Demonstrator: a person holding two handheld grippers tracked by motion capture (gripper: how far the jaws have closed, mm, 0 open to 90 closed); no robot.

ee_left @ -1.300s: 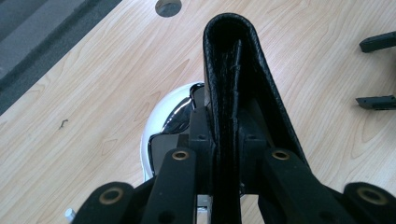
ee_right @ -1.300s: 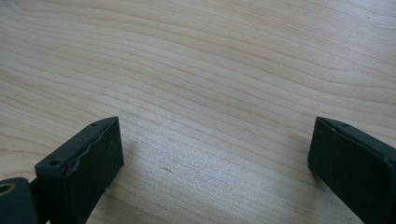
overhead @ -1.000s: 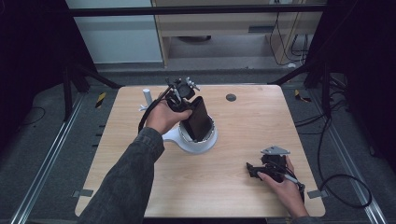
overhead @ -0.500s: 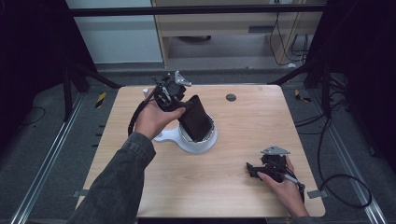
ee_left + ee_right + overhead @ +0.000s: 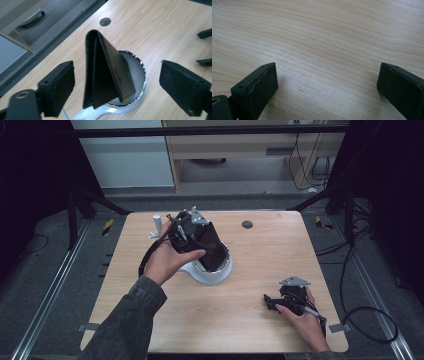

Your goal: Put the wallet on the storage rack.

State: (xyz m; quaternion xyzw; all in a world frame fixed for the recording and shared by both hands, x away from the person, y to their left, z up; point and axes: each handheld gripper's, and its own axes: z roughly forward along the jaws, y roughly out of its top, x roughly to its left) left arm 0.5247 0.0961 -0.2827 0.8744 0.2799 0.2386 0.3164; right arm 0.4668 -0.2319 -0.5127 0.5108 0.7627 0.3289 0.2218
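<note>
Surface: light wood table, rounded corners, middle of the high view; small dark round hole in its upper centre.
Room: grey floor around the table; pale cabinet front upper left, wooden shelf unit top centre; cables trail over the floor at right; yellow-black markers at left and right of the table's far edge.
Container: white round dish with a tab-like base, centre of the table, slightly left.
Contents: black folded wallet stands on end in the dish, fold uppermost, leaning; lower edge rests inside the rim.
Left gripper: jaws have just been opening and stand wide; wallet sits between the pads, clear of both, released. In the high view it sits just above and left of the dish.
Right gripper: jaws spread, nothing between them, bare wood beneath; lower right of the high view, resting near the table's edge.
Other: small white cylinder upright, upper left of the table.
</note>
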